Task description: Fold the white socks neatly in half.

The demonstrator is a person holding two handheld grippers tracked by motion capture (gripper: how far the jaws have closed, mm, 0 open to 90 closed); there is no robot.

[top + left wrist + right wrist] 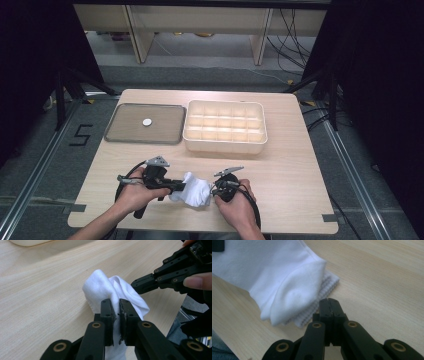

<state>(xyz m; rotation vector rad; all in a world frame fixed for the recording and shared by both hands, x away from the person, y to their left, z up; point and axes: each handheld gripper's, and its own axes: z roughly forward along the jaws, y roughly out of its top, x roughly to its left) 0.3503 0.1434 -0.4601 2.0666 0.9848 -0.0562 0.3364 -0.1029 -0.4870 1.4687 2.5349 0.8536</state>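
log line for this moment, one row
left gripper: shut on white sock | right gripper: shut, empty, beside sock | table

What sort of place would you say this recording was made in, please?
Probably a lab set up for recording demonstrations: a small wooden table stands on a grey floor with a taped number marking, black curtains hang at both sides, and loose cables trail across the floor behind.

On my table (pixel 280 165) the sock (pixel 192 191) lies near the front edge, at six o'clock from the compartment box (pixel 224 126). My left gripper (pixel 176 187) sits at its nine o'clock, my right gripper (pixel 215 190) at its three. The lid (pixel 125 127) lies at nine o'clock of the box, with a small disc (pixel 147 122) on it.
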